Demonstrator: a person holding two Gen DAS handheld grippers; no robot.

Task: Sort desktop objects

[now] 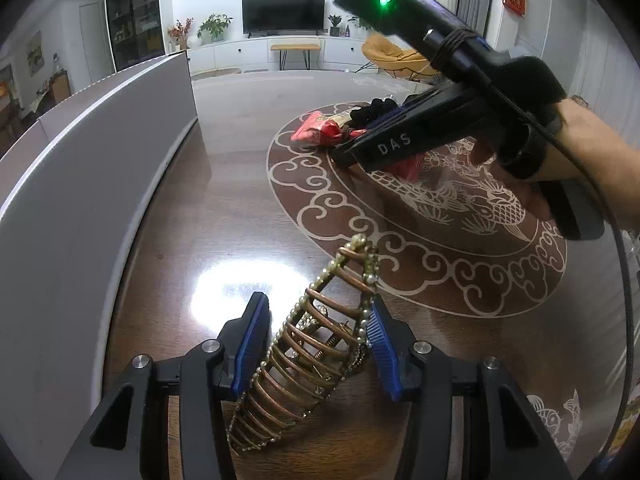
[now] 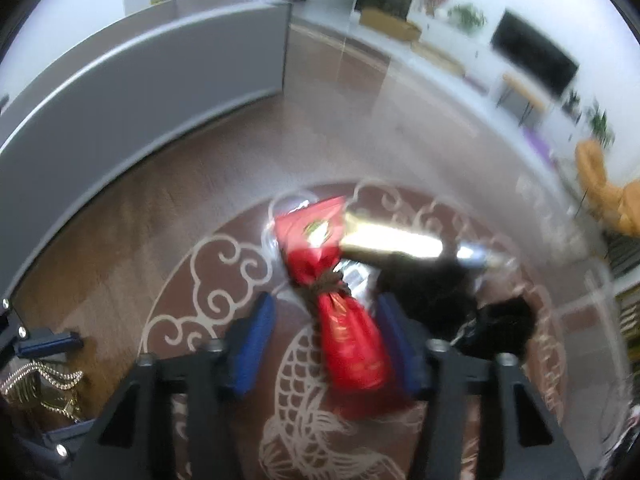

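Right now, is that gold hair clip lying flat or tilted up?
Tilted up: the hair clip slants between the left claw's blue pads, tip raised.

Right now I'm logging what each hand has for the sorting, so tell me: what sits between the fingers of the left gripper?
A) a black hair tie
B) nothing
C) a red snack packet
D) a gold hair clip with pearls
D: in the left wrist view the gold hair clip with pearl edging stands tilted between the blue pads of the left gripper.
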